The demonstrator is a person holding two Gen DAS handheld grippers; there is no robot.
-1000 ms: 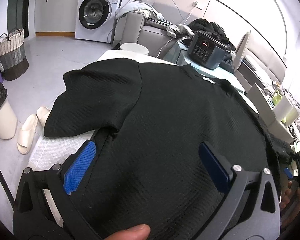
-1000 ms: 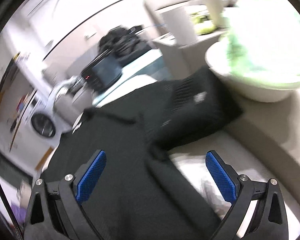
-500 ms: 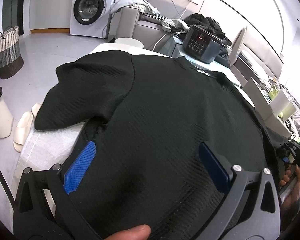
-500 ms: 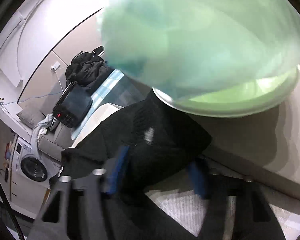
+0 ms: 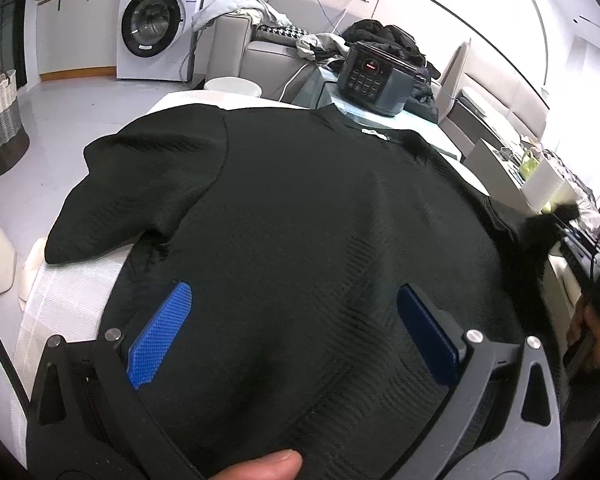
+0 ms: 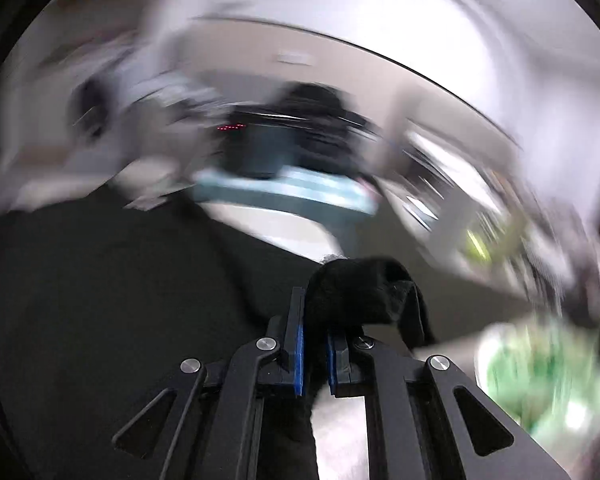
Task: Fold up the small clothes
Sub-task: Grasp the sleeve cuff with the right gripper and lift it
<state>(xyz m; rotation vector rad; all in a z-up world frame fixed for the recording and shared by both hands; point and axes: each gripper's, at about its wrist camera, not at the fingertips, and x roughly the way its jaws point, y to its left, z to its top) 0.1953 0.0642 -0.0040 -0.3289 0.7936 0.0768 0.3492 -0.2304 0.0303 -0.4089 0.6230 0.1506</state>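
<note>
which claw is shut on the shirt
The right claw: its blue pads pinch a bunched bit of the black shirt. The left claw stands wide open over the flat cloth.

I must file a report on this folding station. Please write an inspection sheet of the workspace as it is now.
Surface: white table, mostly covered.
Job's things: black shirt spread flat; its right sleeve lifted.
Clutter: dark cooker beyond the collar.
Grippers: left gripper open over the shirt; right gripper shut on the sleeve.
Cables: white cable on the wall.
Surroundings: washing machine, sofa, basket.
</note>
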